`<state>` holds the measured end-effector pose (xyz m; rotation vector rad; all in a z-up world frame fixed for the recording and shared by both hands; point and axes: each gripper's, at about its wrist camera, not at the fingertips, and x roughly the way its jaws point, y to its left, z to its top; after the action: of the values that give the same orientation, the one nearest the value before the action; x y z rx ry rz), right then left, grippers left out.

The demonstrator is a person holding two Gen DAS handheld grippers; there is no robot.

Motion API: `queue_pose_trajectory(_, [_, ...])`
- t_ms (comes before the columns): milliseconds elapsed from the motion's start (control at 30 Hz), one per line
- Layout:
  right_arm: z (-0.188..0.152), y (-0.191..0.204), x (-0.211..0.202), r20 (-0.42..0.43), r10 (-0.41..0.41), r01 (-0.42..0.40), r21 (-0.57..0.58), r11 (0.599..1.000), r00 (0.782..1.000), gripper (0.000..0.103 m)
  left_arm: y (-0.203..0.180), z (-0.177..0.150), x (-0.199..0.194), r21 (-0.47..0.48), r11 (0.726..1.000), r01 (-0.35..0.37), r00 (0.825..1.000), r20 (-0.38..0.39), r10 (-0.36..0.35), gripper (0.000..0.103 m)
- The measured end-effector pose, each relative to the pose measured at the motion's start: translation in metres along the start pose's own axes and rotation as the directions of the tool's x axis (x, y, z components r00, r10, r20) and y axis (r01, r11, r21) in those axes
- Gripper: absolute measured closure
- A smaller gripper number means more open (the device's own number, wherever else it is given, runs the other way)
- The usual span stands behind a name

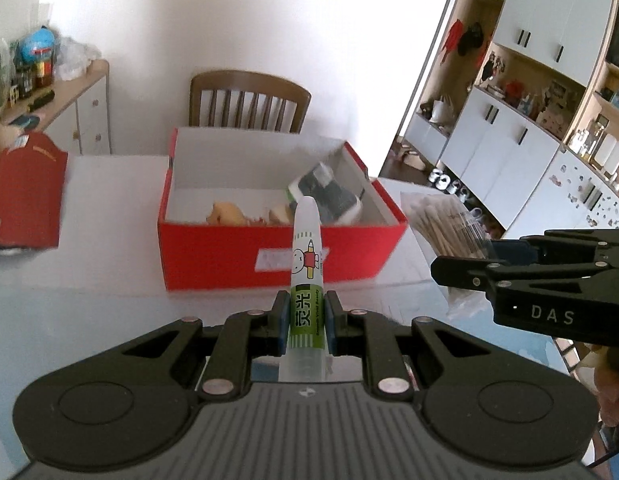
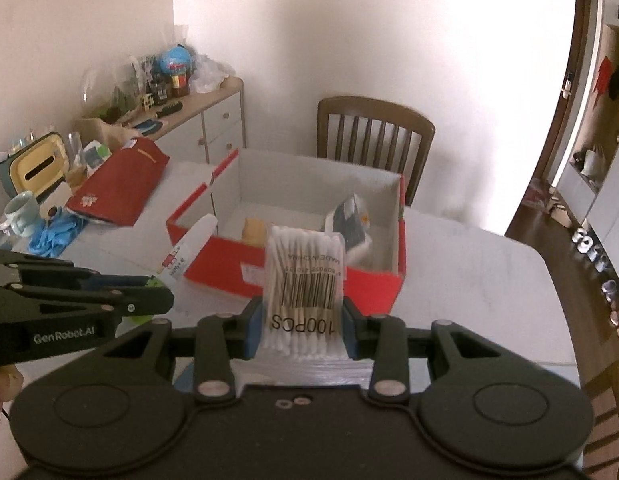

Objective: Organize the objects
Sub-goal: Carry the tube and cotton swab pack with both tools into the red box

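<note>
My left gripper has its blue pads pressed against a green-and-white marker, tip pointing out past the fingers so it can drop nose-first. My right gripper is clamped, pads wider apart, on a pack of cotton swabs, barcode up. Ahead of both sets of fingers sits the open red box on the table, already holding a few items. I judge both loads are meant for it.
</note>
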<state>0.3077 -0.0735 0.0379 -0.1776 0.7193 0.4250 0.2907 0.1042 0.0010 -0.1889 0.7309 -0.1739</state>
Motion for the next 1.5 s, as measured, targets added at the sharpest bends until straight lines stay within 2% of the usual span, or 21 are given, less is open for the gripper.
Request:
queue_pose_trajectory(633, [0.067,-0.018,0.071,-0.011,-0.001,0.001,0.0,1.0,1.0,0.065,0.026,0.088,0.06,0.092,0.99,-0.109,0.994,0.019,0.107,0.086])
queue_pose_trajectory(900, [0.084,-0.02,0.106,-0.026,0.01,-0.01,0.006,1.0,1.0,0.065,0.033,0.115,0.093,0.13,0.979,-0.157,0.988,0.029,0.154,0.086])
queue_pose_trajectory(1000, [0.087,-0.024,0.124,-0.047,0.019,-0.017,0.035,0.999,0.999,0.065,0.04,0.123,0.109,0.13,0.98,-0.151,0.989,0.023,0.149,0.086])
queue_pose_trajectory(1233, [0.081,-0.024,0.162,-0.113,0.019,-0.014,0.047,0.999,0.993,0.065,0.052,0.125,0.151,0.142,0.982,-0.128,0.987,-0.077,0.139,0.086])
queue_pose_trajectory(1500, [0.073,-0.011,0.188,-0.167,0.034,-0.034,0.0,0.999,0.985,0.065,0.061,0.117,0.182,0.151,0.978,-0.142,0.976,-0.144,0.164,0.086])
